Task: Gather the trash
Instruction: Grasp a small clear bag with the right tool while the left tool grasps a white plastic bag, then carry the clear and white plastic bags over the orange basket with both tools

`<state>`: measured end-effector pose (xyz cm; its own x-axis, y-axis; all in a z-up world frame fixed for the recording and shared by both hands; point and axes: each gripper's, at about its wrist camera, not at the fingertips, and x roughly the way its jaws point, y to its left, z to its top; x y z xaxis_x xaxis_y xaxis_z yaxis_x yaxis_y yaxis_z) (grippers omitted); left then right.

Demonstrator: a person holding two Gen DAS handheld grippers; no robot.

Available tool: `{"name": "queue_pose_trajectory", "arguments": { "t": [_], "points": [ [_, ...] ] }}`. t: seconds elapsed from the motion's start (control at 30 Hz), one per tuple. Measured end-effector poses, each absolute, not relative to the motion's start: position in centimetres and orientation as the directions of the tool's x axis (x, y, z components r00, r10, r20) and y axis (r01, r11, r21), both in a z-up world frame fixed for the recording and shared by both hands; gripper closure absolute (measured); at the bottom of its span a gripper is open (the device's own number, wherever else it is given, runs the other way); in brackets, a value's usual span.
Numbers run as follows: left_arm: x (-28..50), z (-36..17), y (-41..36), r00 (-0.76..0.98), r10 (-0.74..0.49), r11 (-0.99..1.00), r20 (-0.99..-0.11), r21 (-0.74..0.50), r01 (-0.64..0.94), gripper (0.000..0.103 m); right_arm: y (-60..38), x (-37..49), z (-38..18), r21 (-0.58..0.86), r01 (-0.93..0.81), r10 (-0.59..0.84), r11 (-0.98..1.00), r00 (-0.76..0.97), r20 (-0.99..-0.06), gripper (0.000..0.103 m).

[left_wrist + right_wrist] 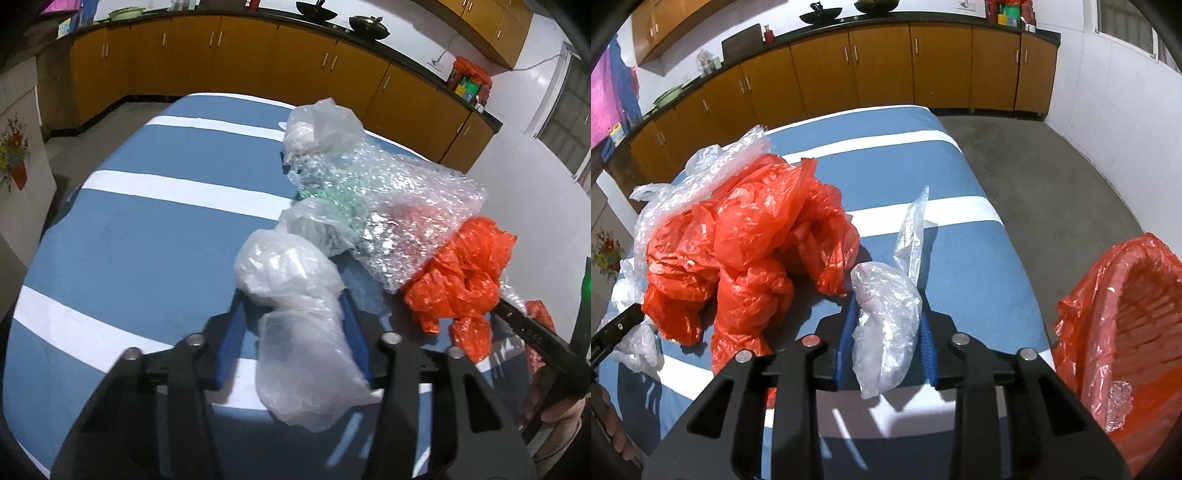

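Two grippers close on trash at once over a blue-and-white striped worktop (122,236). The left gripper (295,314) has its blue pads pressed against a crumpled clear plastic bag (295,317), whose long axis runs along the fingers toward the camera. The right gripper (886,325) pinches a smaller clear plastic wad (884,325), a twisted tail of film rising beyond its tips. An orange-lined bin (1126,332) stands just beside the worktop's edge, on the far side of the right gripper from the orange plastic heap (746,251); the right hand looks the nearer to it, so its wad likely goes first. Bubble wrap (406,206) lies beyond the heap, as seen from the bin.
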<state>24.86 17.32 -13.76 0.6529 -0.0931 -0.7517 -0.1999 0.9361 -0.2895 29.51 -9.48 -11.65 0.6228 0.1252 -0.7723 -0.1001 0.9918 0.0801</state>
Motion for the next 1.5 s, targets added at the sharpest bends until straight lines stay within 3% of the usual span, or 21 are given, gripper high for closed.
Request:
{"name": "queue_pose_trajectory", "arguments": {
  "t": [0.13, 0.27, 0.6, 0.87, 1.17, 1.5],
  "points": [
    [24.4, -13.3, 16.6, 0.657, -0.096, 0.941, -0.748, -0.283, -0.185, 0.074, -9.4, 28.7, -11.3, 0.086, -0.104, 0.133, 0.991, 0.626, -0.768, 0.072],
    [24.0, -12.8, 16.6, 0.666, -0.082, 0.942, -0.742, -0.275, -0.191, 0.078, -9.9, 27.8, -10.5, 0.096, -0.103, 0.139, 0.990, 0.637, -0.758, 0.072],
    [22.2, -9.8, 17.1, 0.724, -0.035, 0.944, -0.689, -0.261, -0.202, 0.078, -11.2, 24.9, -8.3, 0.129, -0.104, 0.166, 0.986, 0.676, -0.718, 0.072],
    [20.4, -5.4, 13.4, 0.793, -0.044, 0.974, -0.608, -0.201, -0.100, 0.078, -13.2, 21.5, -5.4, 0.162, -0.090, 0.174, 0.983, 0.748, -0.640, 0.072],
    [19.4, -2.3, 6.2, 0.821, -0.166, 0.983, -0.547, -0.159, 0.092, 0.077, -16.5, 17.5, -2.6, 0.111, -0.004, 0.065, 0.994, 0.828, -0.557, 0.072],
    [19.3, -1.9, -0.6, 0.790, -0.298, 0.954, -0.536, -0.164, 0.250, 0.077, -21.2, 14.4, -2.4, 0.085, 0.145, -0.079, 0.986, 0.847, -0.525, 0.072]
  ]
}}
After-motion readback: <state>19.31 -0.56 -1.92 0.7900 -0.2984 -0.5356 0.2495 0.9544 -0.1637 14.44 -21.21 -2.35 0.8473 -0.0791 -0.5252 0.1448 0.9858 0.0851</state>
